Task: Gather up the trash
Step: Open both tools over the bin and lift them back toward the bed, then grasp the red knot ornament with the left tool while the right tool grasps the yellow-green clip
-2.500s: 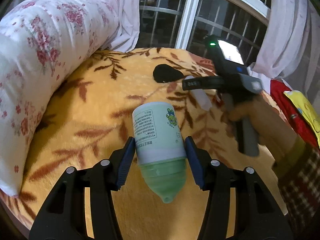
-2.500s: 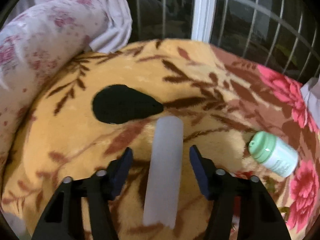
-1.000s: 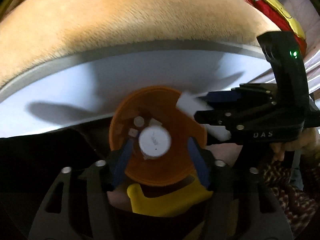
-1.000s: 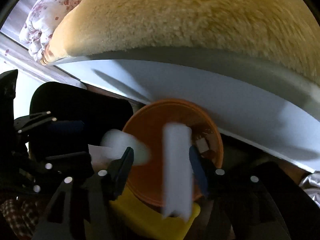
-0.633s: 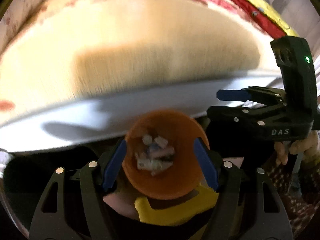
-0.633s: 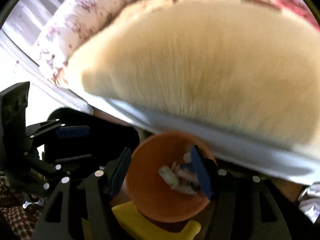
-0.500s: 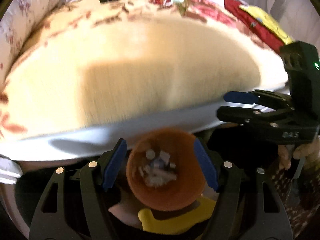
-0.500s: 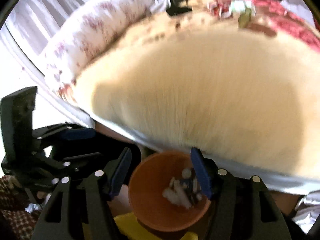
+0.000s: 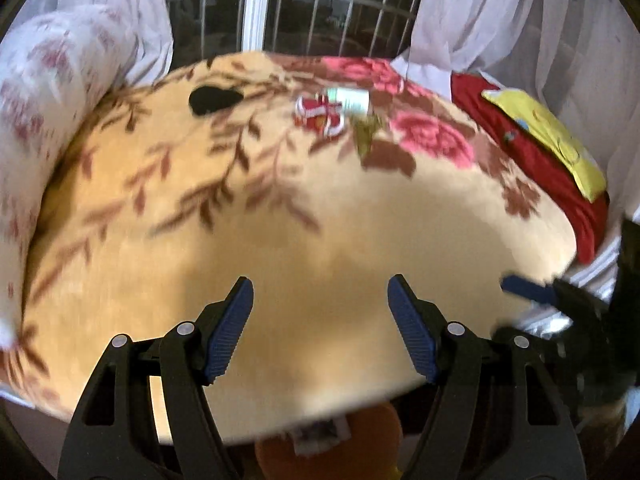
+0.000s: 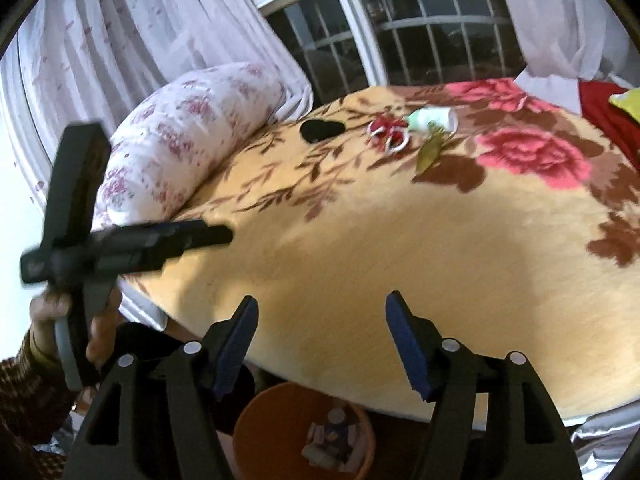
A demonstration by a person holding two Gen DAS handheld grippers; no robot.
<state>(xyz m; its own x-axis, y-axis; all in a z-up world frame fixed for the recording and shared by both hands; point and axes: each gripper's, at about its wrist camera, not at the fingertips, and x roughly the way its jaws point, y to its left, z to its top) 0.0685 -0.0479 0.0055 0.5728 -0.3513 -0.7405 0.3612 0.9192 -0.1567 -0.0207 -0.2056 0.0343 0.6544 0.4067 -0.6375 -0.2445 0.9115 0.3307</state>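
Left hand-held gripper [image 9: 320,324]: jaws wide apart, nothing between the blue pads, only bare yellow blanket [image 9: 320,240] behind the gap. Right hand-held gripper [image 10: 322,344]: jaws opening, also empty; blanket and bin rim show through the gap.

Orange bin [image 10: 260,432] sits on the floor at the near edge of the bed, directly below and just nearer than the right gripper's fingertips. Several small pale scraps [image 10: 334,436] lie at its bottom. In the left wrist view only the bin's top rim shows, at the bottom of the frame between the two fingers, with something pale in it.

Trash left on the bed, far side, well apart from both grippers:
- green-and-white bottle [image 9: 348,99], lying on its side; far and slightly right of the left gripper's centre line.
- red-and-white wrapper [image 9: 320,114], touching or just beside the bottle, on its left.
- olive-green leaf-like scrap [image 10: 430,148], just near of the bottle.
- black flat patch [image 9: 214,100], farther left; cannot tell what it is.

In the right wrist view the same cluster lies far ahead, a little right of centre.

Floral pillow [image 10: 184,136] along the bed's left side. Red cloth [image 9: 532,160] with a yellow item on it at the far right. Window with bars [image 10: 420,40] and sheer curtains beyond the bed.

Person's left hand [image 10: 72,316] grips the left tool's handle, seen at the left of the right wrist view. Left view blurred.
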